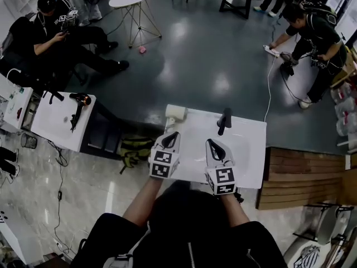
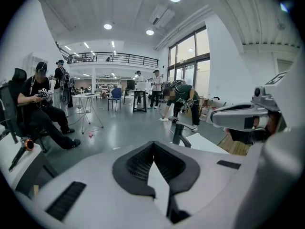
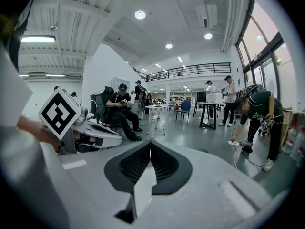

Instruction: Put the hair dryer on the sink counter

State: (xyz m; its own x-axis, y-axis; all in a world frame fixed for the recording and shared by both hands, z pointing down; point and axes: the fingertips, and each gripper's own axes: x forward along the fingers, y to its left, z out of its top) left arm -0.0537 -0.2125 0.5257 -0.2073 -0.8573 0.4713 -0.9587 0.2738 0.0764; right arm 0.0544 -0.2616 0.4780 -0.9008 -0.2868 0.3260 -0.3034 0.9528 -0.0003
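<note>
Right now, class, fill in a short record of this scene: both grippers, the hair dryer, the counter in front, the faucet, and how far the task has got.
left gripper: shut, empty, over the counter
right gripper: shut, empty, over the counter
hair dryer: black, lying on the side counter at the left, apart from both grippers
counter: white, straight in front of the person
faucet: black, at the counter's far edge
task state: hair dryer not yet picked up
</note>
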